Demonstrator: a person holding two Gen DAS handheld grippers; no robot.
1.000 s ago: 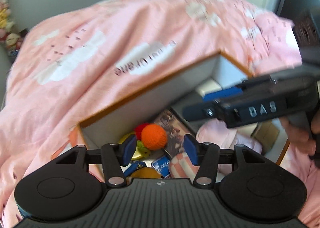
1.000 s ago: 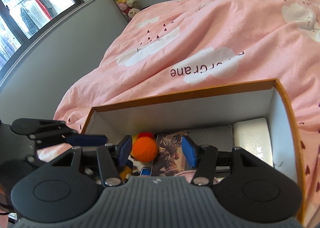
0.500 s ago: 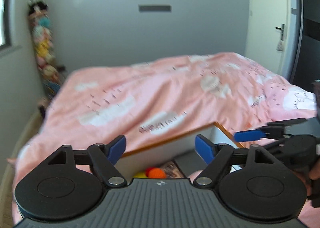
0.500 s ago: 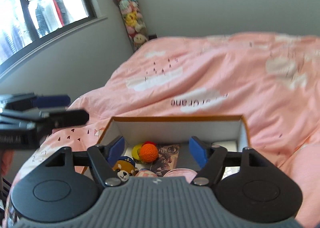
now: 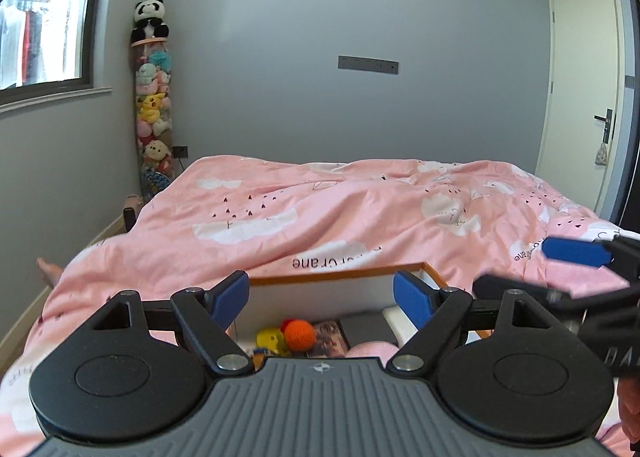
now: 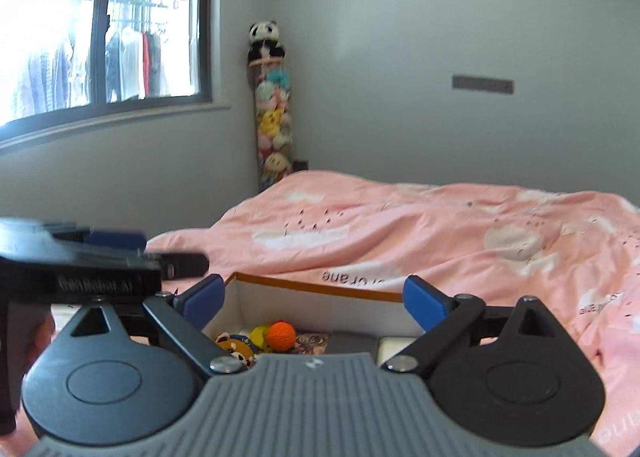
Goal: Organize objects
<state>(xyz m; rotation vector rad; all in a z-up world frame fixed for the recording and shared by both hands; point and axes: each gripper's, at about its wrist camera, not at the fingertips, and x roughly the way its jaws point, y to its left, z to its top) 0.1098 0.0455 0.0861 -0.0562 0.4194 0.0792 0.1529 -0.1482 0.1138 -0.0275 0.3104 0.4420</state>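
Note:
An orange-rimmed white box (image 5: 320, 289) lies on the pink bed and holds an orange knitted ball (image 5: 299, 335), a yellow toy (image 5: 269, 337), a picture card (image 5: 326, 331) and a white block (image 5: 396, 317). In the right wrist view the box (image 6: 320, 303) also shows the orange ball (image 6: 281, 333) and a small bear toy (image 6: 234, 345). My left gripper (image 5: 321, 297) is open and empty, raised above the box's near side. My right gripper (image 6: 314, 297) is open and empty too, beside it; it shows at the right of the left wrist view (image 5: 576, 269).
The pink cloud-print duvet (image 5: 360, 217) covers the bed. A tall tube of plush toys (image 5: 154, 129) topped by a panda stands in the far corner. A window (image 6: 100, 25) is at the left, a white door (image 5: 580, 77) at the right.
Both grippers have lifted up and back from inside the box and tilted level, so the room's walls come into view. Both jaws have opened wider. The box contents stay put.

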